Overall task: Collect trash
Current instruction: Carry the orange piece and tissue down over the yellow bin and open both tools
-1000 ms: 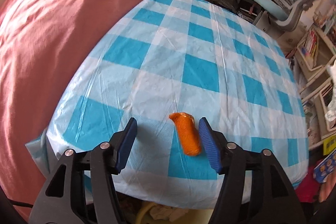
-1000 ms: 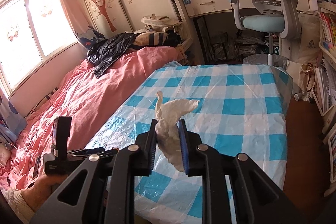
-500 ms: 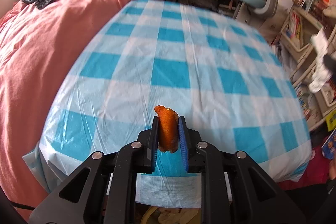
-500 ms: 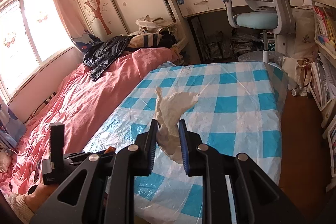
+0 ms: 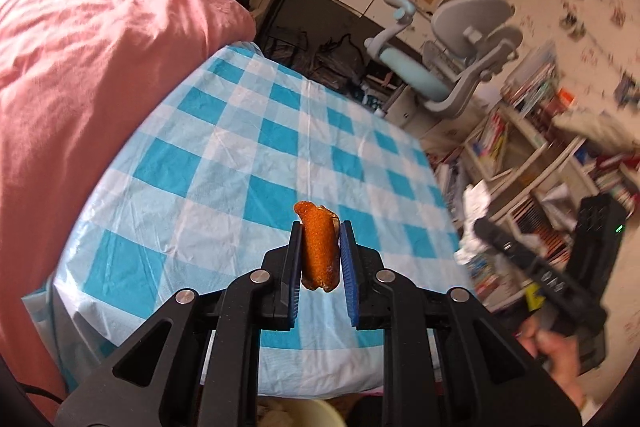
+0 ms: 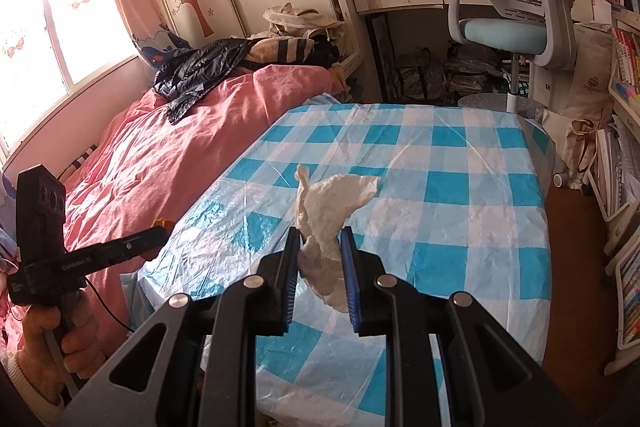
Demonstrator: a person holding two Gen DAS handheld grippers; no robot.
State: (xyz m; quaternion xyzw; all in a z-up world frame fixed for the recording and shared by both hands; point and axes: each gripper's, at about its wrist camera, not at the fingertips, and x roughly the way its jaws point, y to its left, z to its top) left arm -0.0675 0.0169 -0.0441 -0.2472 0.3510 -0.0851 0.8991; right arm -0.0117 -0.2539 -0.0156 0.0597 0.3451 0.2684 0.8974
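The left tongs (image 5: 320, 251) are clenched on an orange peel (image 5: 318, 247), which is held upright above the near edge of the counter (image 5: 248, 163). The peel's lower end is half hidden between the blue pads (image 5: 347, 267); its pitted rind is curled. A crumpled white tissue (image 6: 328, 223) is gripped by the right tongs (image 6: 320, 259), its lower part hidden by the pads. Under the counter's near edge a pale round rim (image 5: 304, 415) is cut off. The right hand (image 5: 556, 355) is seen blurred.
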